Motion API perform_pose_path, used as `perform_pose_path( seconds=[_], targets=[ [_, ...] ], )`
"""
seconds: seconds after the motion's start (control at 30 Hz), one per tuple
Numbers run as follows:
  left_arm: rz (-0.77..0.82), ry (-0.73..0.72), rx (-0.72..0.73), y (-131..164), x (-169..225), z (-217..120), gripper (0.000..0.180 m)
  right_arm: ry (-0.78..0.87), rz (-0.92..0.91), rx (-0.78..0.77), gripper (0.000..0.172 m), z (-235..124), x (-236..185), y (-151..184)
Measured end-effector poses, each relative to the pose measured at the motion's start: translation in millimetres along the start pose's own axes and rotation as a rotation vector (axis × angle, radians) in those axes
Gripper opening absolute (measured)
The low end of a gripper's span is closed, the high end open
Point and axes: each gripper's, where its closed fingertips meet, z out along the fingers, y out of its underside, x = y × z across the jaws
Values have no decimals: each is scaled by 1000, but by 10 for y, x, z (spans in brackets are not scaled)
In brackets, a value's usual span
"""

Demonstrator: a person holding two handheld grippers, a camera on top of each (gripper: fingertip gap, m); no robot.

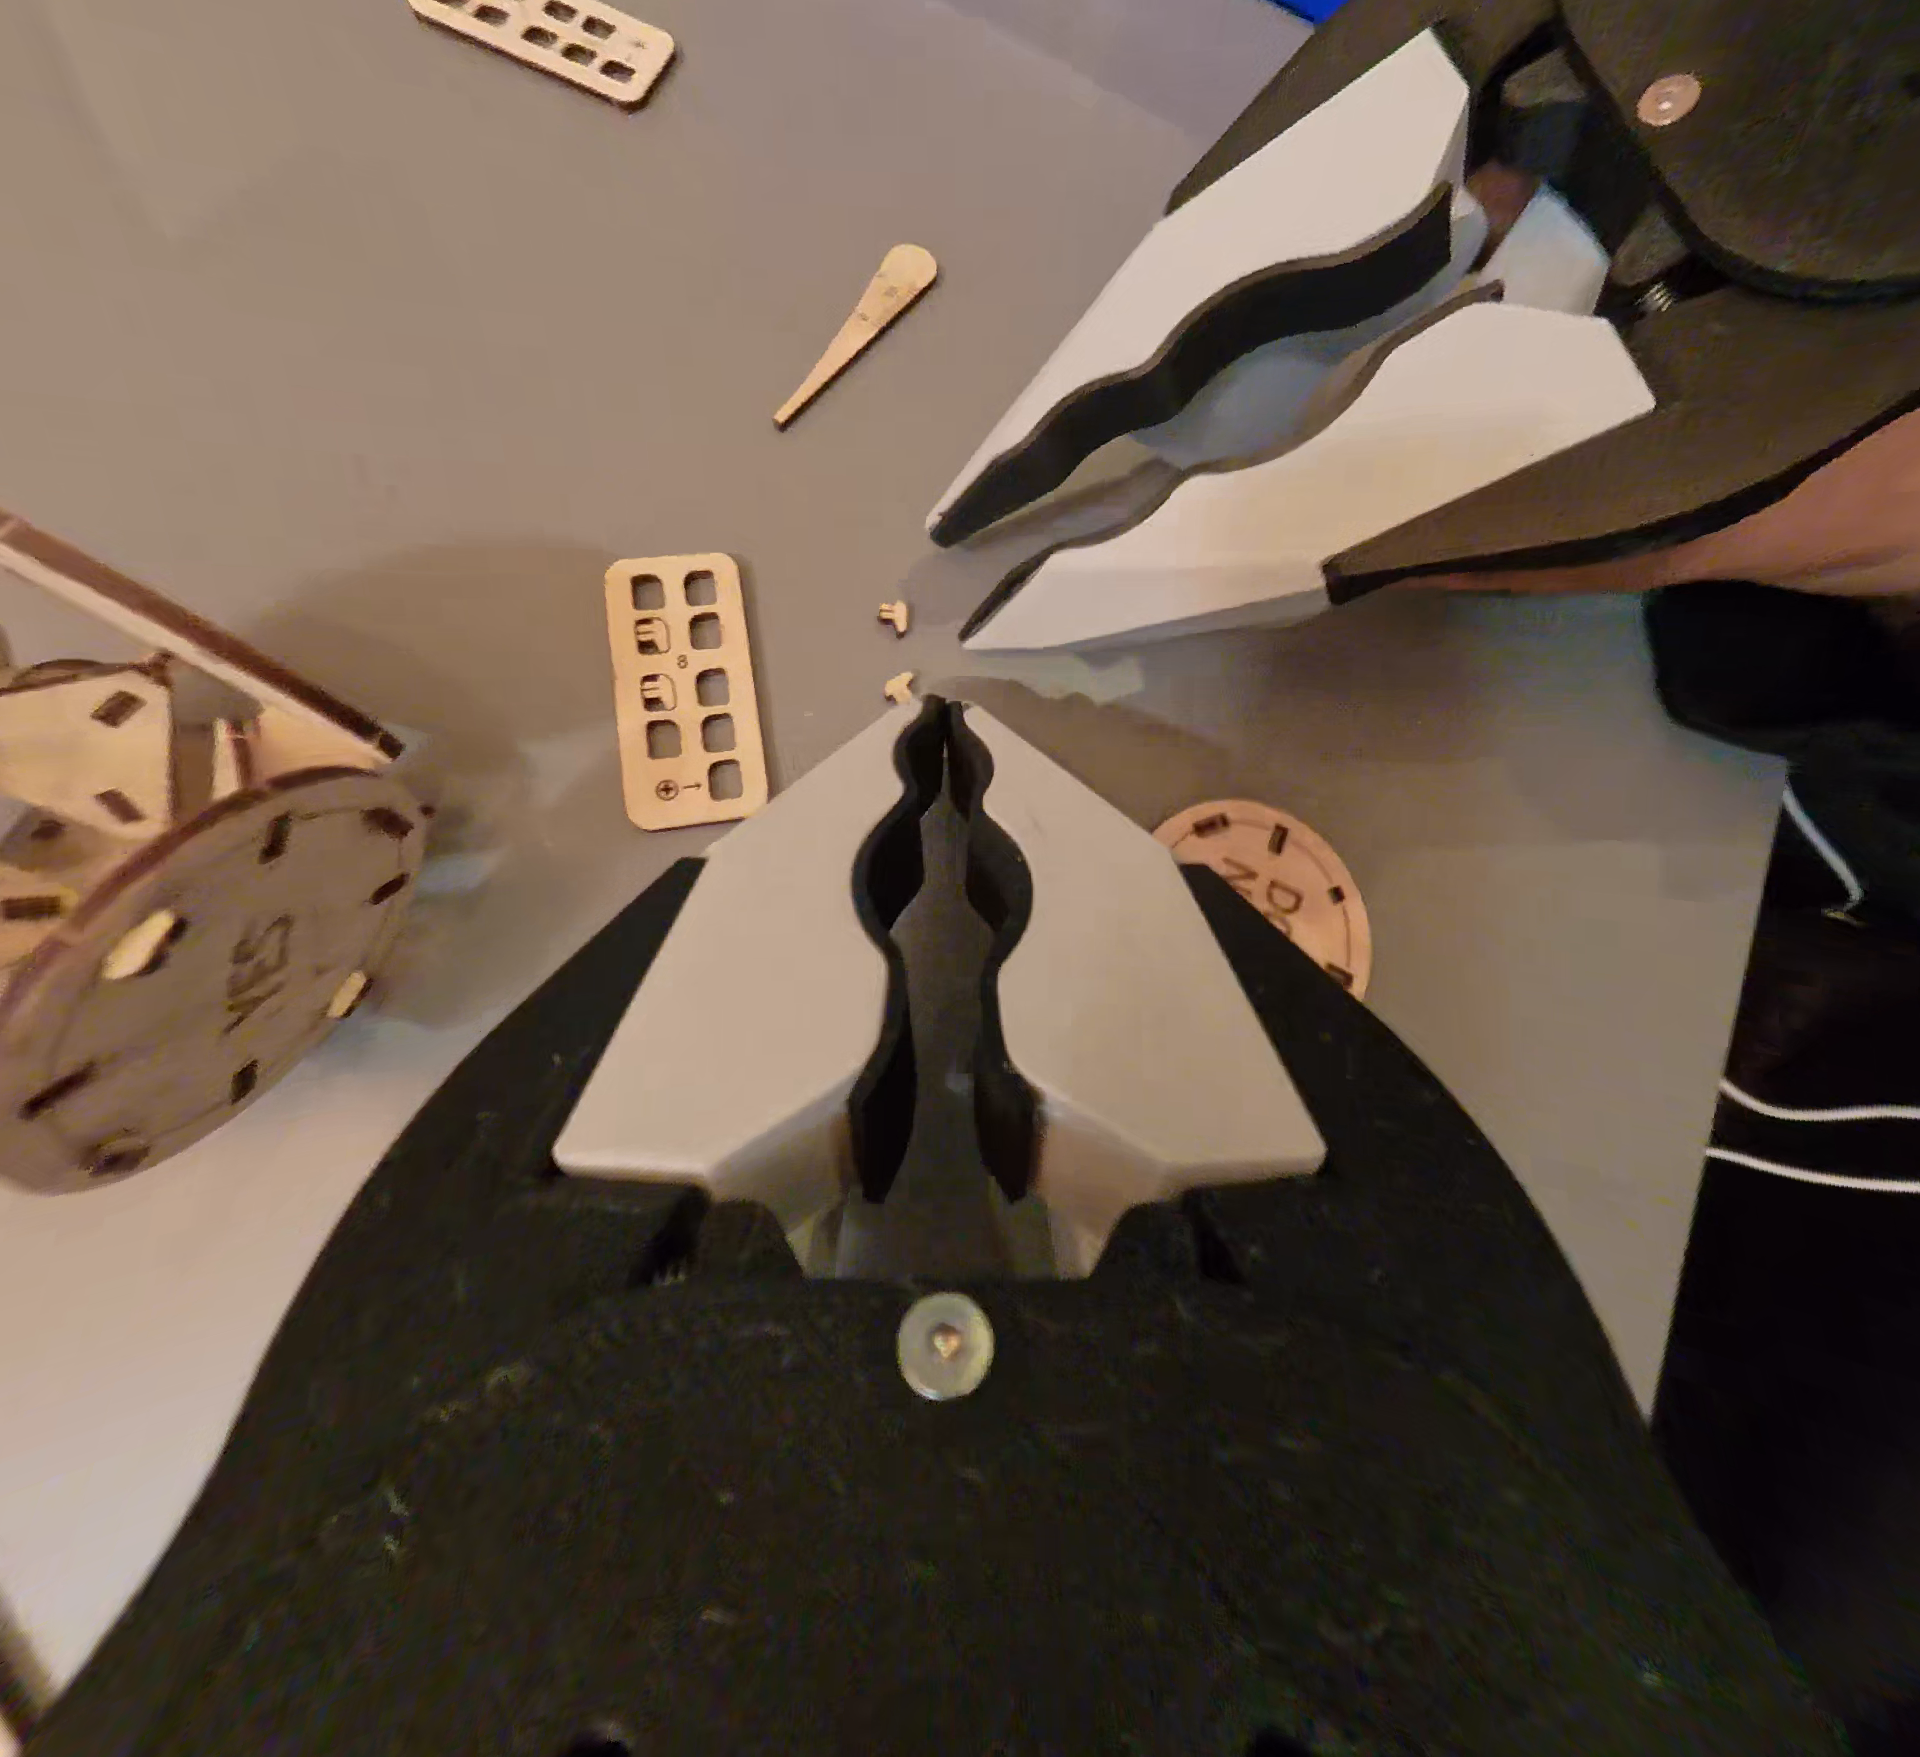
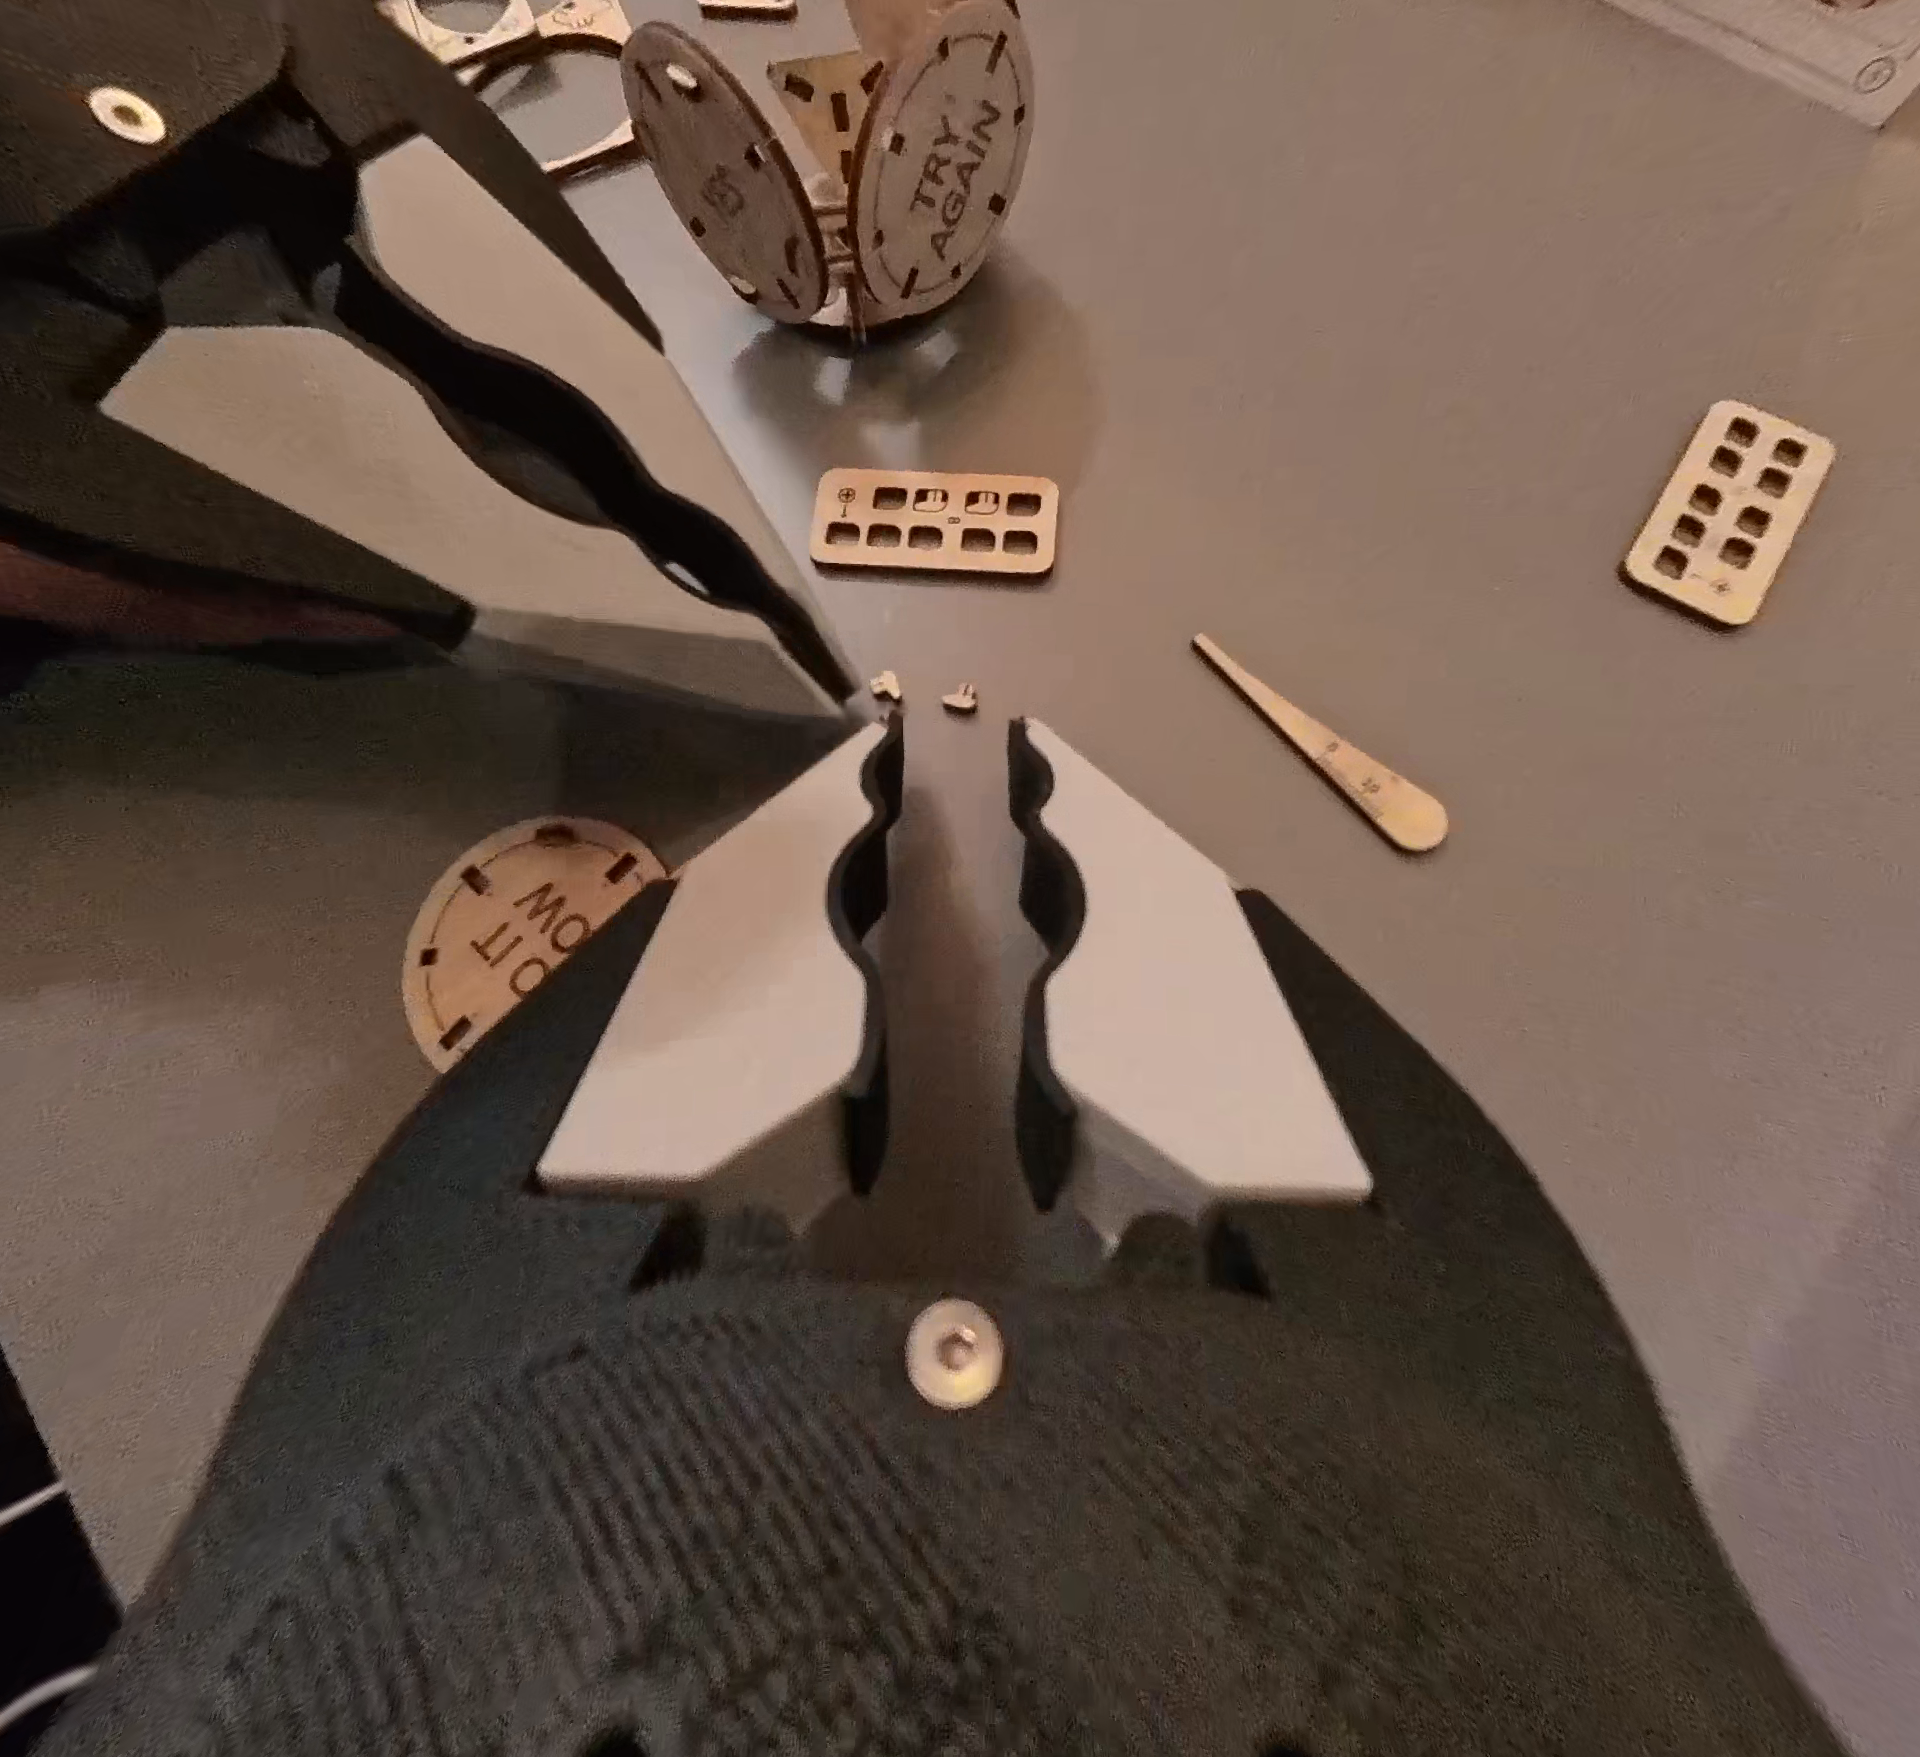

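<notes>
My left gripper (image 1: 940,705) has its black wavy pads pressed together at the tips, with nothing between them. Its tips sit low over the grey matte tabletop (image 1: 312,305). Just off the tips, at 11 o'clock, lies a tiny pale wooden peg (image 1: 900,686); a second tiny pale wooden peg (image 1: 894,616) lies a little beyond it at 12 o'clock.

My right gripper (image 2: 956,731) stands narrowly parted, grey tabletop showing between its pads, nothing gripped. In its own view one peg (image 2: 961,698) lies just ahead of the gap at 12 o'clock, apart from both fingertips; the other peg (image 2: 885,686) lies at 11 o'clock, just beside the left gripper's tip.

The flat pale wooden card with two rows of rectangular cut-outs (image 1: 686,689) is at 10 o'clock of the left gripper; two of its cut-outs hold pegs. A second, similar slotted wooden card (image 1: 540,24) lies well apart at 11 o'clock. The tapered pale wooden stick with a rounded end (image 1: 857,336) lies at 12 o'clock. The round wooden disc with slots and engraved lettering (image 1: 1309,886) lies flat at 3 o'clock, partly under my left gripper. The part-built wooden assembly of slotted discs (image 1: 197,980) stands at 9 o'clock.
</notes>
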Motion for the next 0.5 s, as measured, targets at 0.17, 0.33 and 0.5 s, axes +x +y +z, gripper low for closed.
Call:
perform_pose_path(
  seconds=[0.17,0.33,0.5],
  targets=[
    [12,-143,-31,-1,-154,66,17,-19,-15,40,6,-42,-38,-46],
    [35,-172,-41,33,-127,57,0,-18,32,119,2,-131,16,-134],
    [38,-178,-38,33,-127,51,3,-27,49,132,3,-147,25,-148]
  ],
)
